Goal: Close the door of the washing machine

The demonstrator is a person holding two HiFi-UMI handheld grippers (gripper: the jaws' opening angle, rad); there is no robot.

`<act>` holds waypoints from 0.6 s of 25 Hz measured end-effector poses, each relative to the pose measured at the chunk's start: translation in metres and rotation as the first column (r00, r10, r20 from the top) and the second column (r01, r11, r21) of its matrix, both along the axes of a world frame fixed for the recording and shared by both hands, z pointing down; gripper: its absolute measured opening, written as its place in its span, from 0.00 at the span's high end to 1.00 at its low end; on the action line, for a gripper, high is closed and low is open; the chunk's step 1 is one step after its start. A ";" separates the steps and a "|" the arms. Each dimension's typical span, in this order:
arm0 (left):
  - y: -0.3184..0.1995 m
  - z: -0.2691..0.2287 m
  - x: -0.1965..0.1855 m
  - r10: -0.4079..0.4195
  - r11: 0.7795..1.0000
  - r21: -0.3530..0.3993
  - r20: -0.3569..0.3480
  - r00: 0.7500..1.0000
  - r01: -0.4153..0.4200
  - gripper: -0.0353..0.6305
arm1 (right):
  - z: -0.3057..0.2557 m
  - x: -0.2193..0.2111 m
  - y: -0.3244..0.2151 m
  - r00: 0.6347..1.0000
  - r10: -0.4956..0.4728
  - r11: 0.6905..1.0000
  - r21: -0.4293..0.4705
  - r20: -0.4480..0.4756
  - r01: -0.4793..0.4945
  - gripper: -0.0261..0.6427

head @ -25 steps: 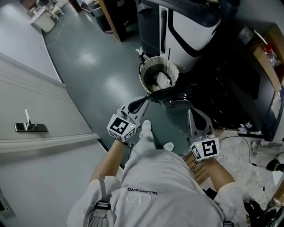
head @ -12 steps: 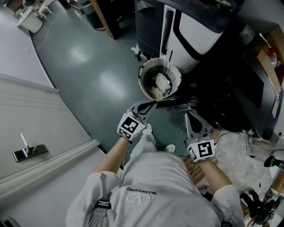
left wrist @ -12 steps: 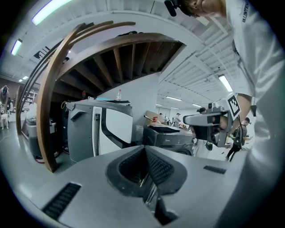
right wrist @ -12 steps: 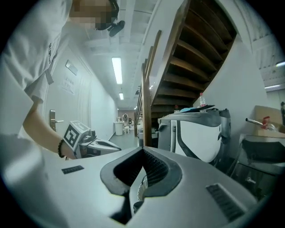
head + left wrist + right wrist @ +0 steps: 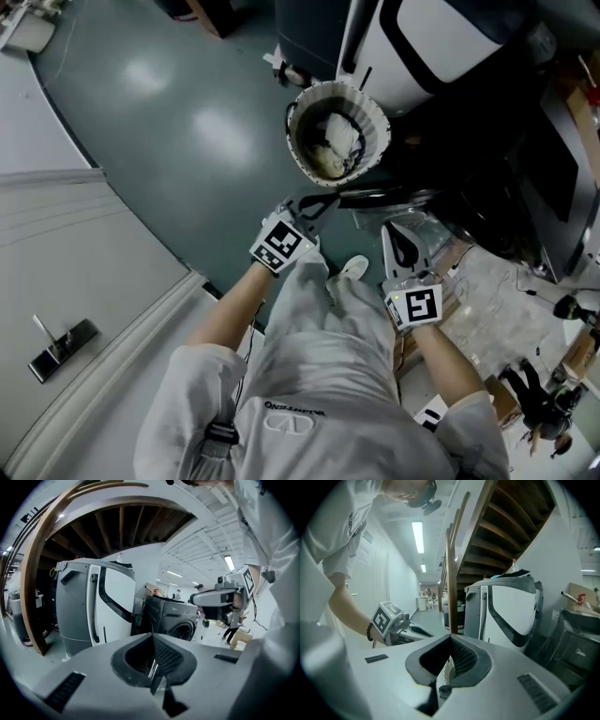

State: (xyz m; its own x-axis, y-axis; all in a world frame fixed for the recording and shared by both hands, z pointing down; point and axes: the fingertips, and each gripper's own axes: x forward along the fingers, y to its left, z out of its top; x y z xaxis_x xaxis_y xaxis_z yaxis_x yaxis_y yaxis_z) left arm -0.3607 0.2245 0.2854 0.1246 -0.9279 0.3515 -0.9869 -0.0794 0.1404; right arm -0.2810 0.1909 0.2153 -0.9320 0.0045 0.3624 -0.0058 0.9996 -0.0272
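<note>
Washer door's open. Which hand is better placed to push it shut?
Left, probably. In the head view the left tongs end at the outer edge of the open door; the right tongs sit nearer the washing machine. Both are shut and empty.

The washer (image 5: 171, 617) is a dark front-loader standing just right of the white basket (image 5: 382, 131). Its round door (image 5: 384, 198) stands open, swung out with its dark rim just below the basket.

A wooden stair (image 5: 511, 522) is seen overhead. Left of it, a white wall (image 5: 389, 564) is lit by lamps (image 5: 417, 536) (long strips). Beneath it, a glossy floor (image 5: 178, 112) is spread.
</note>
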 end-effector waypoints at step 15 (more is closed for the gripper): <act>-0.011 0.123 0.028 0.142 0.981 -0.142 0.045 0.989 -0.134 0.86 | 0.118 -0.003 0.006 0.996 0.025 0.996 -0.085 -0.081 -0.032 0.94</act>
